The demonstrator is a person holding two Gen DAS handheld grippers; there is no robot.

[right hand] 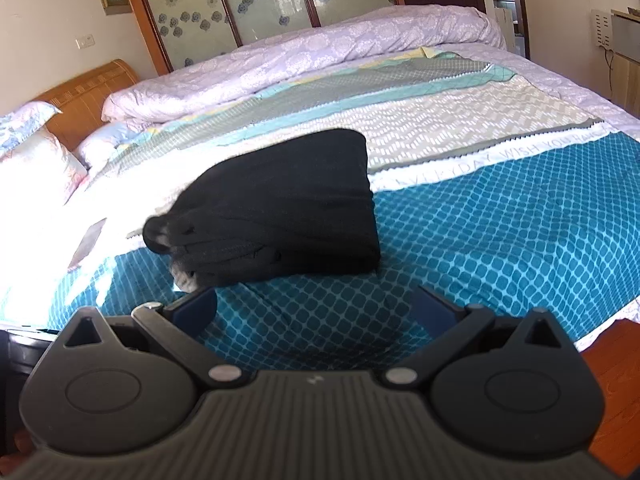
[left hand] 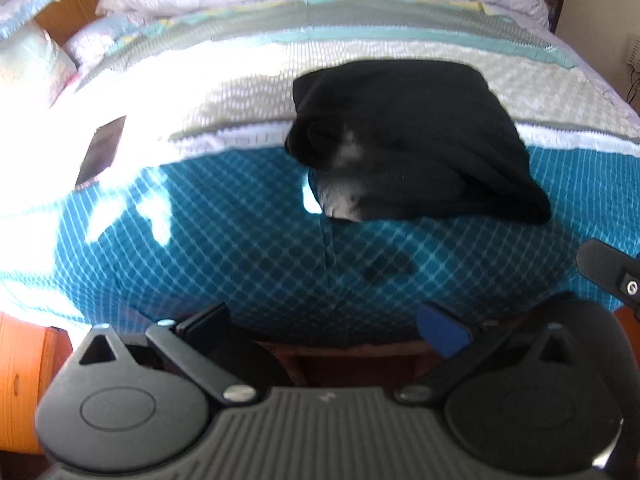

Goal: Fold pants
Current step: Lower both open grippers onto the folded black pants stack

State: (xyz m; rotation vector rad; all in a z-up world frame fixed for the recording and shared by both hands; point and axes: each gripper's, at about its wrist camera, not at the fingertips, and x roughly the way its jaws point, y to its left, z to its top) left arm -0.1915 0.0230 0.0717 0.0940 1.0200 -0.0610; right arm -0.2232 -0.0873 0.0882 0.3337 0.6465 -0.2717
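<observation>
Above bed (right hand: 520, 220), both grippers open, off folded pants (right hand: 280, 208)

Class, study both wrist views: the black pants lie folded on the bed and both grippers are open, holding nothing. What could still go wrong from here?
1. The folded black pants look loose at one end, where layers and a pale lining show; a nudge could undo the stack.
2. The bundle lies toward the near edge of the quilt, so a push might slide it off.
3. Both the left gripper and right gripper are open and close; either could snag the fabric.

Blown-out left sunlight, fisheye-warped edges
</observation>
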